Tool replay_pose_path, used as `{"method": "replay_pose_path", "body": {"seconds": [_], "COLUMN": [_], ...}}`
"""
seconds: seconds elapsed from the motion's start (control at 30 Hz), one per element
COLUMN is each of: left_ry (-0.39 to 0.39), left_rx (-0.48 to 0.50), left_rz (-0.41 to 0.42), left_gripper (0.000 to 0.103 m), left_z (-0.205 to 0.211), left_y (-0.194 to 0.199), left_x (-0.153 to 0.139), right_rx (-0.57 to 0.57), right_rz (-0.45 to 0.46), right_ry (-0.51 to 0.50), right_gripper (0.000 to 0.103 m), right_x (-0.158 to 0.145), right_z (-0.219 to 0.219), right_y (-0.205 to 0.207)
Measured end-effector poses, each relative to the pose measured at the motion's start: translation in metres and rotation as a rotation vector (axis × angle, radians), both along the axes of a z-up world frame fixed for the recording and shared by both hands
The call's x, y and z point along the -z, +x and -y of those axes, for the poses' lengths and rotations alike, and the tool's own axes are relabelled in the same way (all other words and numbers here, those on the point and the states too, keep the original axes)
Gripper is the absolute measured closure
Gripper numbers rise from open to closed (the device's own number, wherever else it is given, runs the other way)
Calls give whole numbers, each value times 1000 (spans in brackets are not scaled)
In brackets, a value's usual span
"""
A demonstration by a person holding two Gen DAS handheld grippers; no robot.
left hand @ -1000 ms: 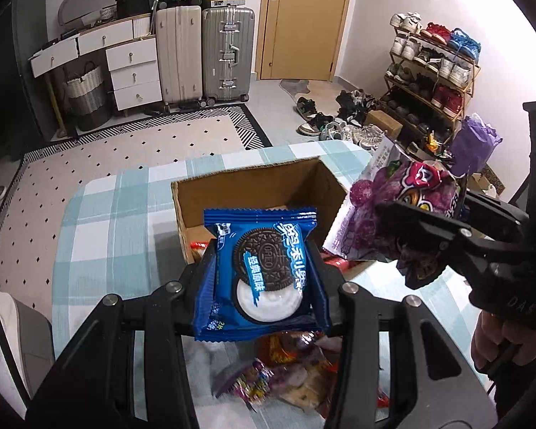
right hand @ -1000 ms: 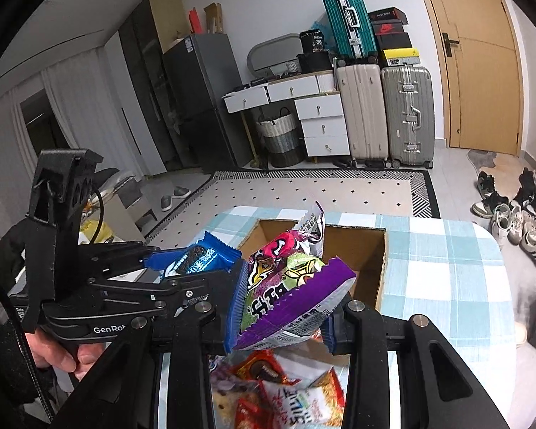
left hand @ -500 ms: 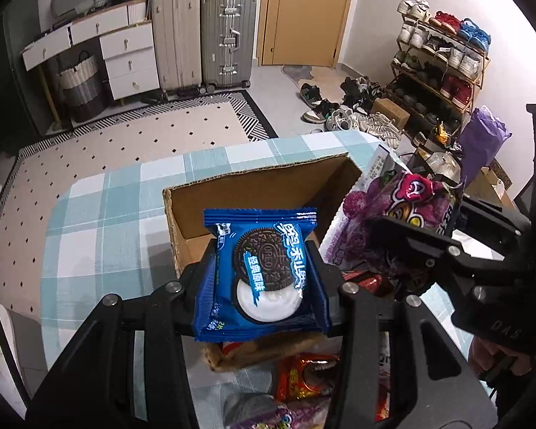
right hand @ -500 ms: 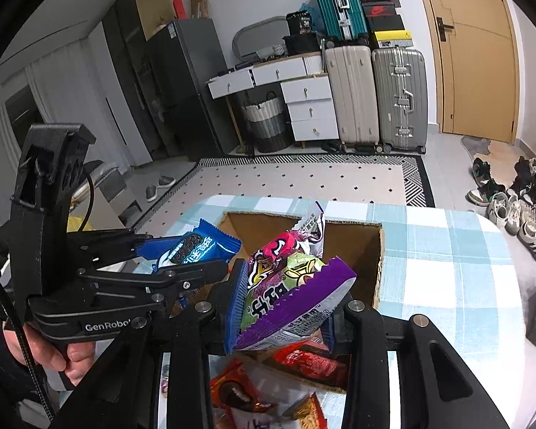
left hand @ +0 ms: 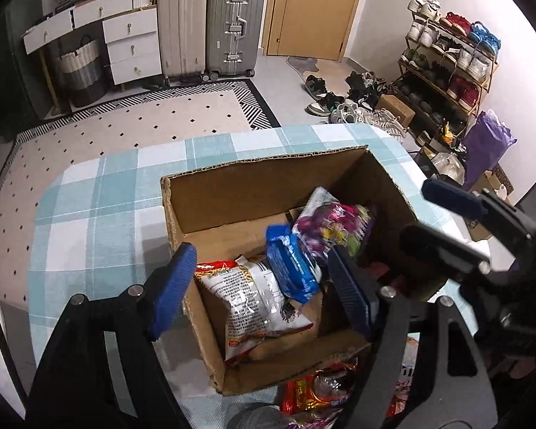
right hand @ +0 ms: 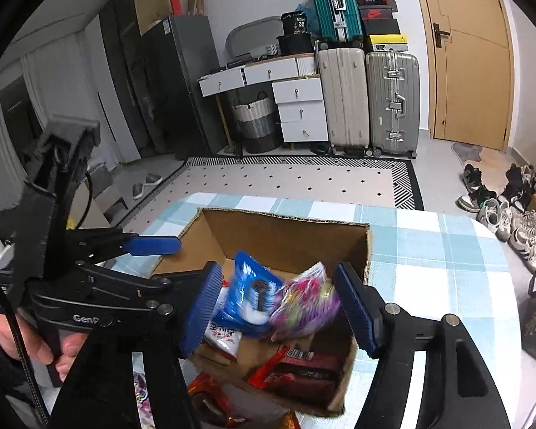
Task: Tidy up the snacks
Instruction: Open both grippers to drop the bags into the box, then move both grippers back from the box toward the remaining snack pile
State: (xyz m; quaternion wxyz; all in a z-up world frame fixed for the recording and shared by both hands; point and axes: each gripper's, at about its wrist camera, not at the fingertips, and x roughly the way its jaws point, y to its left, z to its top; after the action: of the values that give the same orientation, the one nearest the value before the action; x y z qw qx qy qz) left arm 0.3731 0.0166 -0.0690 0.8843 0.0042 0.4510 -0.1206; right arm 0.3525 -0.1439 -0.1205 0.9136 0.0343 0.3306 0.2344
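Both claws released, jaws spread wide, nothing between the pads: left gripper (left hand: 261, 286) above the near-left part of the open cardboard box (left hand: 253, 186), right gripper (right hand: 278, 307) above the box's near side, seen also from the left wrist view at the right edge. Blue Oreo packet (left hand: 292, 261) inside the box, blurred, tilted on edge, leaning against the purple candy bag (left hand: 334, 227), likewise blurred, toward the box's middle. White-and-red noodle packet (left hand: 253, 300) lying in the near-left part of the box, partly under the Oreo packet. Dark red snack packet (right hand: 303, 371) in the near-right part, visible from the right wrist view. Box resting on the teal-and-white checked tablecloth (left hand: 100, 214). More loose snack wrappers (left hand: 318, 393) on the cloth just outside the box's near wall, partly hidden behind the gripper frames. Left hand (right hand: 35, 336) wrapped round the left gripper's handle.
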Motion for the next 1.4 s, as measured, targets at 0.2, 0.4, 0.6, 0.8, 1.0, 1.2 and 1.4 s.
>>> {"method": "replay_pose_path", "body": {"seconds": [0.2, 0.4, 0.6, 0.8, 1.0, 1.2, 1.4], "left_ry": [15, 4, 31, 46, 57, 44, 70], "left_rx": [0, -16, -13, -13, -21, -23, -12], "left_rz": [29, 63, 109, 144, 172, 171, 195], "left_gripper": [28, 27, 25, 25, 24, 22, 20], "left_z": [2, 1, 3, 6, 8, 10, 16], "left_y": [-17, -50, -92, -132, -171, -211, -253], "left_x": [-13, -35, -54, -73, -85, -83, -78], "right_rx": [28, 34, 48, 53, 48, 44, 33], "right_rz": [16, 24, 68, 100, 105, 101, 86], "right_ry": [6, 37, 19, 19, 40, 43, 42], "right_gripper": [36, 36, 35, 29, 29, 27, 27], "right_x": [-12, -29, -51, -65, -70, -64, -52], "right_z": [17, 30, 39, 42, 44, 45, 44], "right_y": [-14, -38, -81, -115, -154, -191, -225]}}
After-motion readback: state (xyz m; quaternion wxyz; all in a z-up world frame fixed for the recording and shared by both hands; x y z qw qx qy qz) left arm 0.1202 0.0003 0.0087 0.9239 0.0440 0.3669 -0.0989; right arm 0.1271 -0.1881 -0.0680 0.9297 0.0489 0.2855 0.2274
